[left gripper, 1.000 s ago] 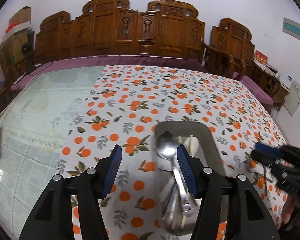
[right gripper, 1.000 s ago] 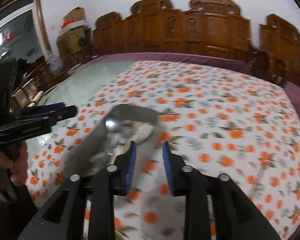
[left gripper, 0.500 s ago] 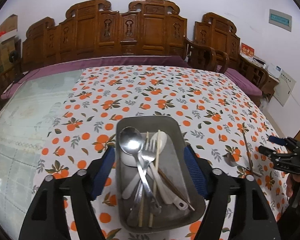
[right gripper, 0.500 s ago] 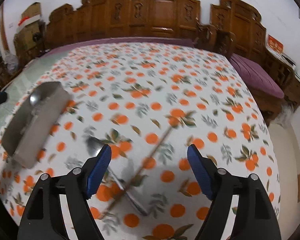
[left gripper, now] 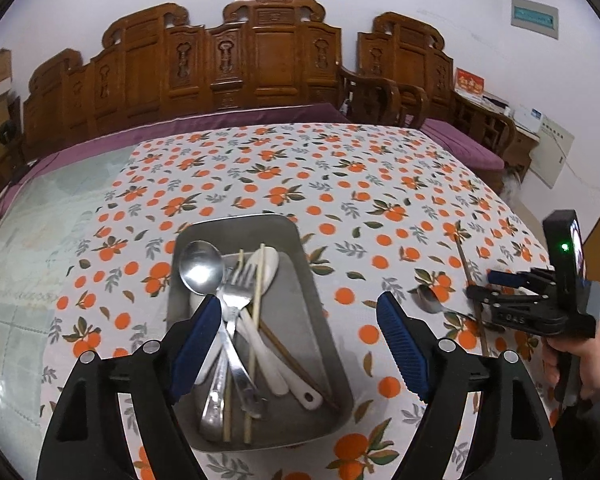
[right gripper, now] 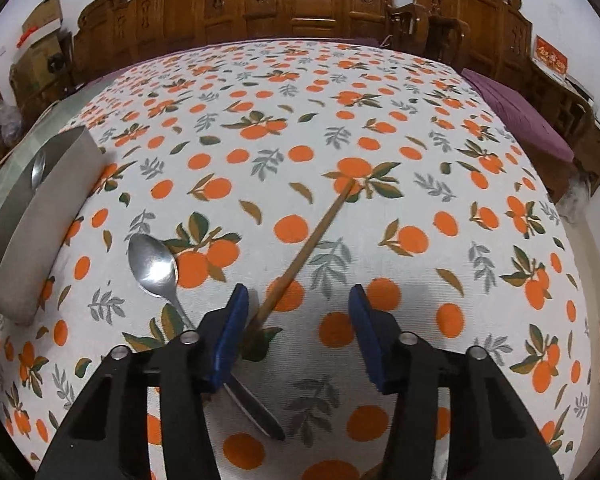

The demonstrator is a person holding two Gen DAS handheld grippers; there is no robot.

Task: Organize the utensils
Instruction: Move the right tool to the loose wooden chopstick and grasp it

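A metal tray (left gripper: 240, 232) holds a steel spoon (left gripper: 202, 268), a fork (left gripper: 236, 300), white spoons (left gripper: 268, 268) and chopsticks (left gripper: 256, 320). My left gripper (left gripper: 296, 312) hovers over the tray's right half, its jaws opening and gripping nothing. To the right, a loose spoon (right gripper: 154, 260) and a brown chopstick (right gripper: 312, 240) lie crossed on the orange-print cloth. My right gripper (right gripper: 298, 300) is low over them, jaws closing. The chopstick's near end lies just inside the left pad, not pinched. The spoon's handle runs under that finger. The right gripper (left gripper: 484, 284) also shows in the left wrist view.
The tray (right gripper: 40, 216) sits left of the right gripper. Carved wooden chairs (left gripper: 260, 60) line the far side behind a purple cushion (left gripper: 220, 120). Left of the cloth is bare glass tabletop (left gripper: 40, 240). The table's right edge (right gripper: 580, 240) drops to the floor.
The left jaws have spread wider and the tray has slid left in its view. The right gripper swung away from the tray and sank toward the loose spoon and chopstick; its jaws widened, then narrowed.
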